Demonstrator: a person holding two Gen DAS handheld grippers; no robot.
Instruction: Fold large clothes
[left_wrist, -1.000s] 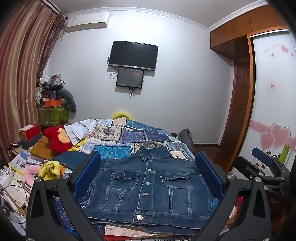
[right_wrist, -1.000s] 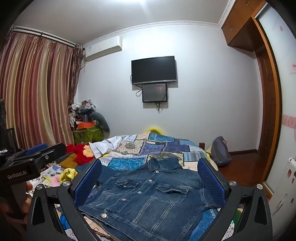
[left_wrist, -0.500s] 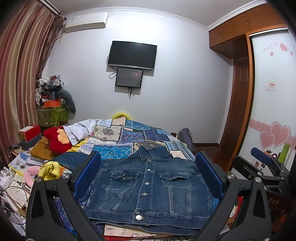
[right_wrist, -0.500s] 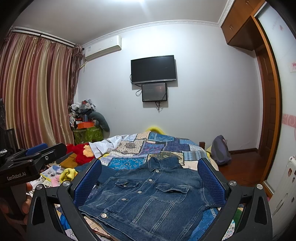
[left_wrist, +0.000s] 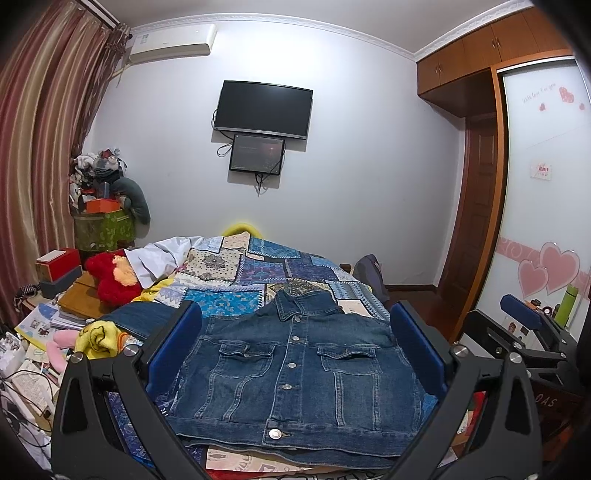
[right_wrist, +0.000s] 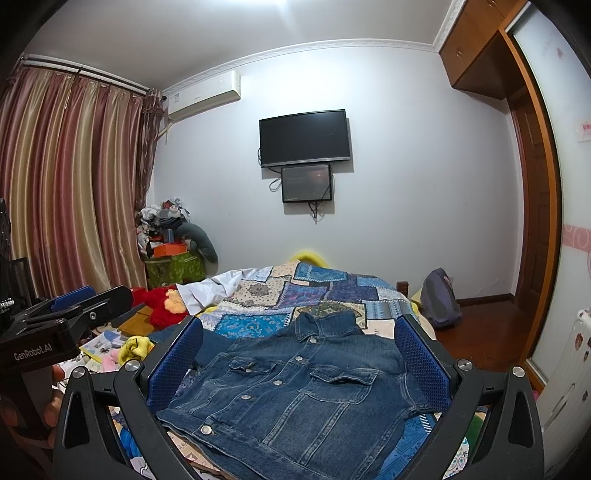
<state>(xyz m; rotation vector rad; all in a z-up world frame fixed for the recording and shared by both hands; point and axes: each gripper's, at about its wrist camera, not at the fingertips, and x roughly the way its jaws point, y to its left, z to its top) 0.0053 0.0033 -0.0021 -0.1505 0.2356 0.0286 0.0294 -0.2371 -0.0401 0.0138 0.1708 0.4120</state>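
A blue denim jacket (left_wrist: 295, 373) lies buttoned, front up, on the patchwork bed (left_wrist: 258, 266), collar toward the far wall. One sleeve (left_wrist: 144, 317) stretches out to the left. My left gripper (left_wrist: 295, 347) hovers open above the jacket's near hem, nothing between its blue pads (left_wrist: 173, 347). In the right wrist view the same jacket (right_wrist: 295, 391) lies slightly turned, and my right gripper (right_wrist: 299, 362) is open over it too. The left gripper (right_wrist: 62, 321) shows at that view's left edge; the right gripper (left_wrist: 524, 332) shows at the left wrist view's right edge.
A red plush toy (left_wrist: 110, 277), books, a yellow cloth (left_wrist: 96, 336) and cables crowd the left bedside. A dark backpack (right_wrist: 439, 299) leans by the bed's far right corner. A wardrobe (left_wrist: 546, 206) with heart stickers stands right; curtains hang left.
Both views have shifted only very slightly; the jacket and both open grippers are as before.
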